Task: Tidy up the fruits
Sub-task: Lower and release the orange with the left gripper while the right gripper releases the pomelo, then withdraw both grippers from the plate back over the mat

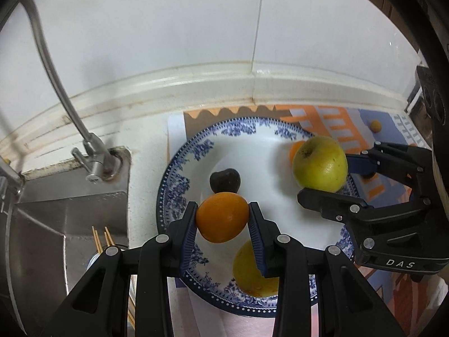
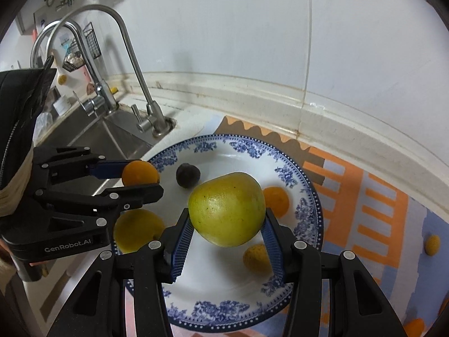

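Fruits are what I'm sorting here, and most of them sit on the blue-and-white plate [image 2: 306, 210] on the patterned mat [image 2: 378, 196] beside the sink [image 1: 70, 219]. My left gripper [image 1: 222, 219] has its jaws clamped on a small orange fruit [image 1: 221, 216], held just above the plate's left rim. My right gripper [image 2: 228, 224] has its jaws clamped on the big green apple [image 2: 227, 209], hanging over the middle of the plate, stem end tipped away from me.

Down on the plate: a dark plum [image 2: 188, 175] near the far side, another orange fruit [image 2: 276, 200] toward the right rim, a yellow fruit [image 2: 137, 230] at the left rim under my left gripper, and a small bumpy yellow one [image 2: 256, 258] near the front. Off the plate, a little yellow fruit [image 2: 432, 244] lies on the mat toward its right edge, well apart, and an orange one [image 2: 415, 327] sits near the mat's front right corner.

I judge I'm mid-placement with both loads. Next call: lower each fruit onto bare plate, the apple into the open centre, the orange one into the gap by the plum, then spread the jaws gently. Both are round and will likely roll, so I'd release low and keep clear of the rim. The strays on the mat look like the job after that.
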A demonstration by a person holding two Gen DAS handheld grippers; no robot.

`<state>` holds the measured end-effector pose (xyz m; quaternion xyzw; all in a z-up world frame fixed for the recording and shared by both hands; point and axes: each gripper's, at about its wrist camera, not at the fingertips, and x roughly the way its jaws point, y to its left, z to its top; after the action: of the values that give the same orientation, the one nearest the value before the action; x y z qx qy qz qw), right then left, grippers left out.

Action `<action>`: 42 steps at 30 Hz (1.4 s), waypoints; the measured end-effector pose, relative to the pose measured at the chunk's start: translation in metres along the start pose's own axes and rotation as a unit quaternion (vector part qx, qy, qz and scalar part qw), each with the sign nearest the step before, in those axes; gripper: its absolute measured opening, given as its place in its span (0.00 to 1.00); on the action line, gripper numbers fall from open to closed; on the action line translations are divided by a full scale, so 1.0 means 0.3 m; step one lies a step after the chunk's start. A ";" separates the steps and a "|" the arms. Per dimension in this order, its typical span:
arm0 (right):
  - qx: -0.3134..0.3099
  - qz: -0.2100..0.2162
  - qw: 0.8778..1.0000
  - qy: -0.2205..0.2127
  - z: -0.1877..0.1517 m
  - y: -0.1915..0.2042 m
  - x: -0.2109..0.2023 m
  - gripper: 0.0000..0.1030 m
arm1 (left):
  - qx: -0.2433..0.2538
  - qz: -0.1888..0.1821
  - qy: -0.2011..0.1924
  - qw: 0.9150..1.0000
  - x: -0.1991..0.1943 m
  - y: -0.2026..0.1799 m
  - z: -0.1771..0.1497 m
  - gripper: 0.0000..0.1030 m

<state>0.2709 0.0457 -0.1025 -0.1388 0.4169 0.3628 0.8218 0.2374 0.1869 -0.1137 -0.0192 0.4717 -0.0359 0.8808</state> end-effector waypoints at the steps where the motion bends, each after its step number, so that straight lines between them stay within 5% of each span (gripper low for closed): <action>1: -0.001 -0.001 1.000 0.003 0.001 -0.001 0.009 0.48 | 0.002 0.000 0.004 1.000 0.007 0.000 -0.001 0.34; 10: -0.003 0.001 1.000 0.019 -0.001 -0.002 0.045 0.48 | 0.001 -0.009 0.020 1.000 0.034 0.015 0.000 0.36; 14: -0.004 -0.004 1.000 0.019 -0.001 -0.001 0.048 0.48 | 0.006 0.004 0.012 1.000 0.013 0.018 0.007 0.53; 24: -0.008 -0.009 1.000 0.011 -0.007 0.005 0.022 0.55 | 0.008 0.046 -0.026 0.999 -0.101 0.011 0.015 0.56; 26: -0.008 -0.013 1.000 -0.004 -0.003 0.007 -0.007 0.62 | 0.005 0.057 -0.039 0.998 -0.136 0.006 0.015 0.57; 32: -0.004 -0.039 0.998 -0.040 -0.011 0.005 -0.121 0.62 | -0.004 0.081 -0.086 0.993 -0.259 -0.055 -0.008 0.63; 42: 0.023 -0.070 0.992 -0.104 -0.077 0.003 -0.376 0.68 | -0.028 0.069 -0.153 0.985 -0.425 -0.185 -0.065 0.71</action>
<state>0.2127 -0.0202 -0.0280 -0.1101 0.3265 0.3068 0.8872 0.1482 0.1419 -0.0148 -0.0161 0.3327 0.0415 0.9420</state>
